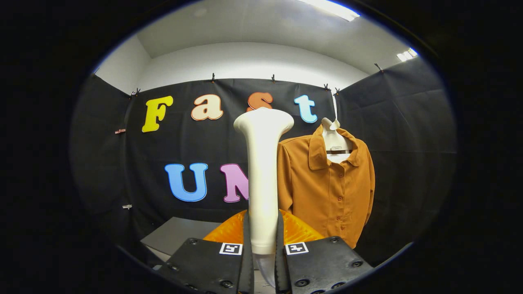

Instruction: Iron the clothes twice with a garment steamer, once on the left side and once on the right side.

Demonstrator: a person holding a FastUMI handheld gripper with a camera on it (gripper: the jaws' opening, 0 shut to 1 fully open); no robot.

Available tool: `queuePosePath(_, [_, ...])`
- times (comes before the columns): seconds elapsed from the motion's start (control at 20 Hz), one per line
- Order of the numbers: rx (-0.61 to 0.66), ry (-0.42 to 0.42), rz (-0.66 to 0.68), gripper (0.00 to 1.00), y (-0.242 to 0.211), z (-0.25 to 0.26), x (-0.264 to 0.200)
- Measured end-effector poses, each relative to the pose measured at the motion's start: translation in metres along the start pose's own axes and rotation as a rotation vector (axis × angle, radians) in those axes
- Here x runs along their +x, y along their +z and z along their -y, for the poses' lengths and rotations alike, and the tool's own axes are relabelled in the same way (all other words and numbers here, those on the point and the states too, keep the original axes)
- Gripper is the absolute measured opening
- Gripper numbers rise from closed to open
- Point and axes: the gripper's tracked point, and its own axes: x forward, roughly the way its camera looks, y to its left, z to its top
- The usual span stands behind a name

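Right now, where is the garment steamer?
In the gripper view, the white garment steamer stands upright, clamped between the tool fingers, just left of the hanging orange shirt.

No readable text, square coded markers (231, 248) on the tongs (263, 245), nothing legible

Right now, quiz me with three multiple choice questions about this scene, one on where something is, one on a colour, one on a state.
1. Where does the shirt hang?
A. Beyond the steamer, beside it on its hanger
B. Between the fingers
C. Flat on the table

2. What colour is the shirt?
A. Blue
B. Rust orange
C. White

3. What is the gripper doing?
A. Open, holding nothing
B. Shut on the shirt
C. Shut on the steamer

Answers: 1 A, the shirt hangs against the black wall behind the steamer. 2 B, its cloth is rust orange. 3 C, both fingers press the cream steamer's handle.
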Motion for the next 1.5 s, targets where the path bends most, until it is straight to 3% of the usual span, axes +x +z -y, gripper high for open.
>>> queuePosePath(1.5, [-0.005, 0.004, 0.001, 0.23, -0.0003, -0.004, -0.0005])
